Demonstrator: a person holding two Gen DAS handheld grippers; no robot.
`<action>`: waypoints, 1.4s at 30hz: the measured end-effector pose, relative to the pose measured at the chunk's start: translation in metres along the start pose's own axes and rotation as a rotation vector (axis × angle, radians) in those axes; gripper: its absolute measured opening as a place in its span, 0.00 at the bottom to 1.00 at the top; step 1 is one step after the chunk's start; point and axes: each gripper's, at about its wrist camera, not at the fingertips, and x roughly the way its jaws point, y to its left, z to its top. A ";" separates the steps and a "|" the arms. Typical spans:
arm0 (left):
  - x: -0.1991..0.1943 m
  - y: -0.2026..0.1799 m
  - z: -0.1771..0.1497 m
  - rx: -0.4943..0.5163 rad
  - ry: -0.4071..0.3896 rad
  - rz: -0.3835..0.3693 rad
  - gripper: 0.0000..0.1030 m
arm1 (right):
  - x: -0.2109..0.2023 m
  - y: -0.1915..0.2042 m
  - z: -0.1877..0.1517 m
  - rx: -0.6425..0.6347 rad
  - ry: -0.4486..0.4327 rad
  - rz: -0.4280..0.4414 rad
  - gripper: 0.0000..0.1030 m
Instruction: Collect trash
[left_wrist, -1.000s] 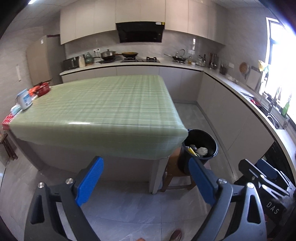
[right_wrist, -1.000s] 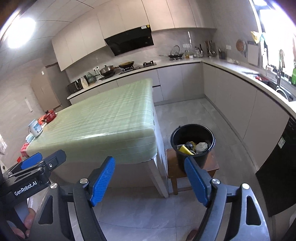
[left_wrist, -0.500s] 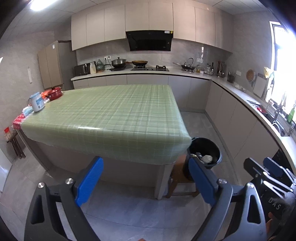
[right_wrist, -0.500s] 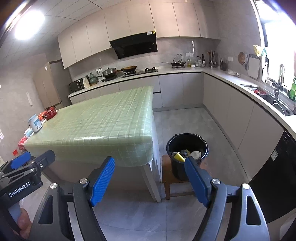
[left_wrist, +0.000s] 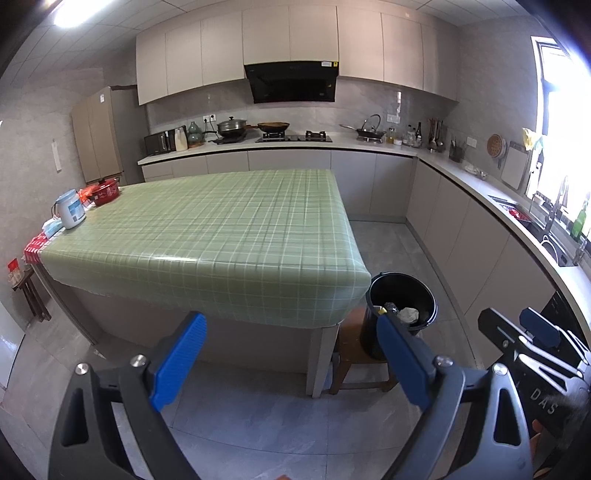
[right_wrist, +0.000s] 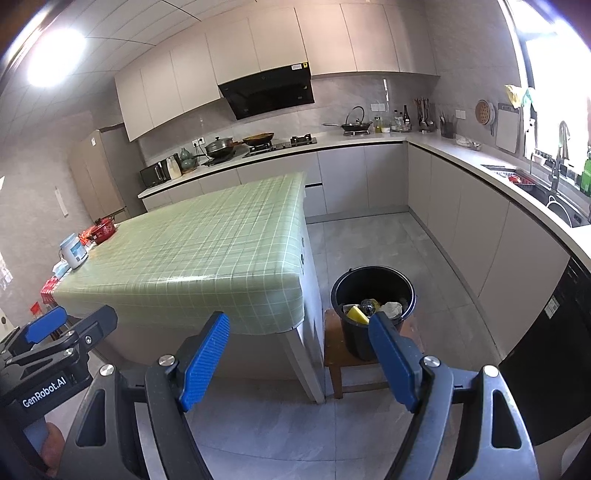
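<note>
**Holding both grippers empty before the island and the bucket**

Holding a gripper in each hand, I face the kitchen island from the floor in front of its near end. My left gripper (left_wrist: 290, 356) has its blue pads spread wide with nothing between them; through the gap I see the hanging edge of the green checked tablecloth (left_wrist: 221, 236) and the grey floor tiles. My right gripper (right_wrist: 299, 356) is also spread apart and empty, its pads framing the near corner of the island. Each gripper shows at the edge of the other's view: the right one low on the right of the left wrist view, the left one low on the left of the right wrist view, where part of my hand (right_wrist: 51, 443) wraps its handle.

The trash sits in the black bucket (right_wrist: 373, 291), which stands on a low wooden stool (right_wrist: 334, 354) just beside the island's near right corner. Inside the bucket I can make out a yellow piece (right_wrist: 356, 314), a crumpled pale wad (right_wrist: 391, 307) and something dark and round between them; what exactly they are I cannot tell.

The cloth-covered top is bare over most of its surface. At its far left edge stand a white-and-blue electric kettle (left_wrist: 70, 209) and a red patterned pot (left_wrist: 107, 191), with some small packets near them. Along the back counter are a lidded pot and a wok on the hob (left_wrist: 295, 137), beneath a black range hood (left_wrist: 291, 81).
</note>
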 end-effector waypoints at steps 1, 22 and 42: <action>-0.001 0.001 0.000 0.002 0.001 -0.001 0.92 | 0.000 0.000 0.000 0.000 0.004 0.001 0.78; -0.006 -0.004 0.000 0.004 0.012 0.005 0.92 | -0.002 -0.002 -0.002 0.006 0.016 -0.016 0.78; -0.002 -0.004 -0.003 0.015 0.013 0.005 0.92 | 0.000 -0.002 0.000 0.004 0.022 -0.012 0.78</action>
